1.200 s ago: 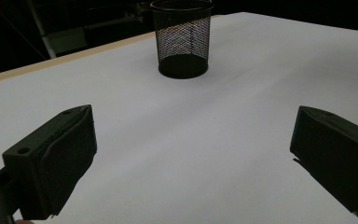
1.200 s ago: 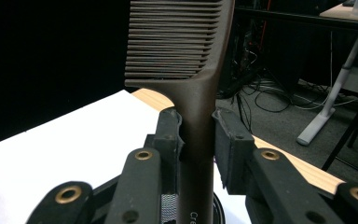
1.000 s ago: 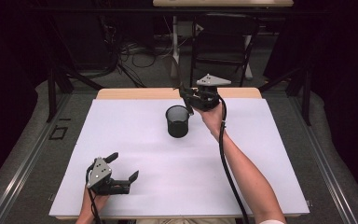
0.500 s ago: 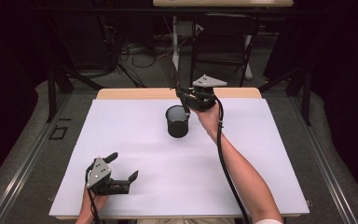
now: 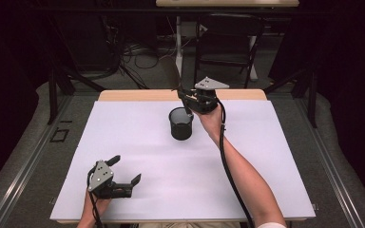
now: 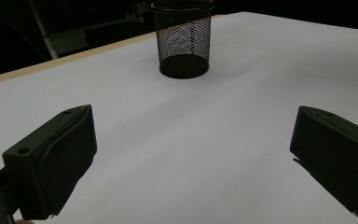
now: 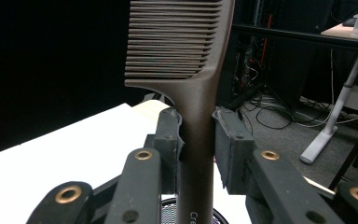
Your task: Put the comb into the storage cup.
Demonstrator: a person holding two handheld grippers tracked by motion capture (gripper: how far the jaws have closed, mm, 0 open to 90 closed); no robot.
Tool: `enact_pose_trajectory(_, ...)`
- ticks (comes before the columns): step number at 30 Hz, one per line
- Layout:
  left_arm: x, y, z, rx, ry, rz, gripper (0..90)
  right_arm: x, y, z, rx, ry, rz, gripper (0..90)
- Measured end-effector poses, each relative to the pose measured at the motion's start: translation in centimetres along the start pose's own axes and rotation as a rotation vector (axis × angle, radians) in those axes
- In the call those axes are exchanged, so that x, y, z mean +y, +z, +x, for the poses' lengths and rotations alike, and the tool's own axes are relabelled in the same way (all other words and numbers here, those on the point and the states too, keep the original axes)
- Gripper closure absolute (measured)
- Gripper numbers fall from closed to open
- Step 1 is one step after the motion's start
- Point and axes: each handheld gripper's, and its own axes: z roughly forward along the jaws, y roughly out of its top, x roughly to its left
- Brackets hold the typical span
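A dark brown comb (image 7: 179,60) stands upright, teeth at the top, with my right gripper (image 7: 196,135) shut on its handle. In the high view that right gripper (image 5: 190,99) hovers just above the far rim of a black mesh cup (image 5: 181,124) in the middle of the white table; the comb (image 5: 171,78) rises from it. The cup's rim (image 7: 168,212) lies right below the handle. Whether the handle's end is inside it is hidden. My left gripper (image 5: 123,173) rests near the table's front left, open and holding nothing. Its own view looks between its jaws (image 6: 191,163) toward the cup (image 6: 182,39).
The white sheet (image 5: 266,156) covers the table, and a strip of bare wood (image 5: 138,95) runs along the far edge. Behind the table are a dark floor with cables (image 5: 133,52), a chair (image 5: 228,42) and desk legs (image 7: 335,116).
My right gripper with the comb has shifted slightly left, closer over the cup. The left gripper has stayed where it was.
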Motion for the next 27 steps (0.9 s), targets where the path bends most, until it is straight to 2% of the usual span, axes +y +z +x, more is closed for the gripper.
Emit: enact_pose_trajectory(27, 0.0, 0.1, -0.1, -0.006, 0.003, 0.000, 0.6, -1.4, 1.7, 0.0, -0.001, 0.007, 0.007, 72.7)
